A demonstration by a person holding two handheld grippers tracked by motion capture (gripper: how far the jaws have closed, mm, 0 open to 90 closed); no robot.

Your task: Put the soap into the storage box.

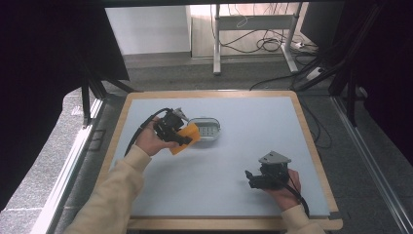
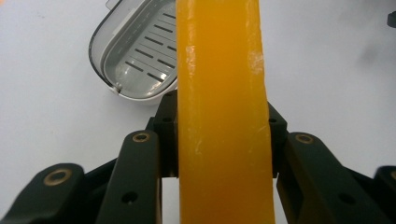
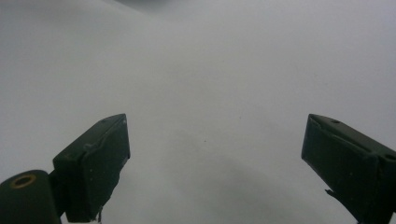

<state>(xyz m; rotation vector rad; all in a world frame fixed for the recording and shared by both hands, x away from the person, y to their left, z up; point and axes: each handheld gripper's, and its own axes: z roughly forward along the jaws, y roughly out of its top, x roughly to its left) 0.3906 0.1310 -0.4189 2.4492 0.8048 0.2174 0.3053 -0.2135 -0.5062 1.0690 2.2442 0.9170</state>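
Note:
An orange bar of soap [image 1: 186, 138] is clamped between the jaws of my left gripper [image 1: 184, 139], held above the table just left of a grey oval soap dish [image 1: 205, 128]. In the left gripper view the soap [image 2: 223, 112] stands on edge between the two black jaws, and the dish [image 2: 135, 60] with its slotted drain tray lies behind it, empty. My right gripper [image 1: 249, 178] rests low at the table's front right, its jaws wide apart over bare table with nothing between them [image 3: 215, 168].
The work surface is a pale blue mat on a wood-edged table [image 1: 311, 141]. Beyond the far edge stand table legs and loose cables on the floor [image 1: 263, 44]. Dark curtains hang on both sides.

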